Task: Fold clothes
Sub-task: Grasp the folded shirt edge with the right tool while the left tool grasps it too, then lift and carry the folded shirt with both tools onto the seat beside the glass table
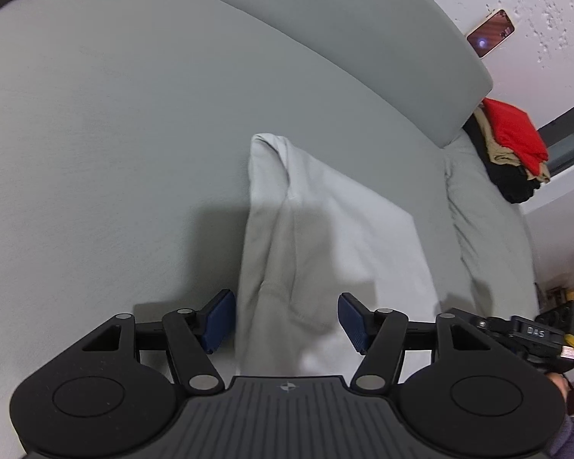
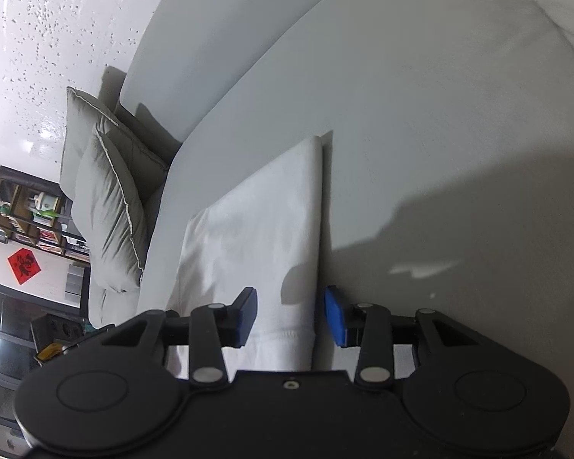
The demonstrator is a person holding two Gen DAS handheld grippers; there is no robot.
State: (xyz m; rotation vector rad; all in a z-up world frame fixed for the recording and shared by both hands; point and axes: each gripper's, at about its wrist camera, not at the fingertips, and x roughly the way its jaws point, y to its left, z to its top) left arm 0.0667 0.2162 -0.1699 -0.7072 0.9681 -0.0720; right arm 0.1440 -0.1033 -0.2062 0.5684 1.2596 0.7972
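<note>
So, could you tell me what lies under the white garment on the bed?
The white garment lies flat on the grey bed sheet, which shows all around it. Whatever is directly beneath its folded layers is covered.

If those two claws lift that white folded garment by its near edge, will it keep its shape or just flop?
Probably flop: the white garment shows soft creases and rounded folds, so the layers would likely sag and open. It looks thin and light. The grey bed sheet seems matte, so pushing may bunch it rather than slide it.
</note>
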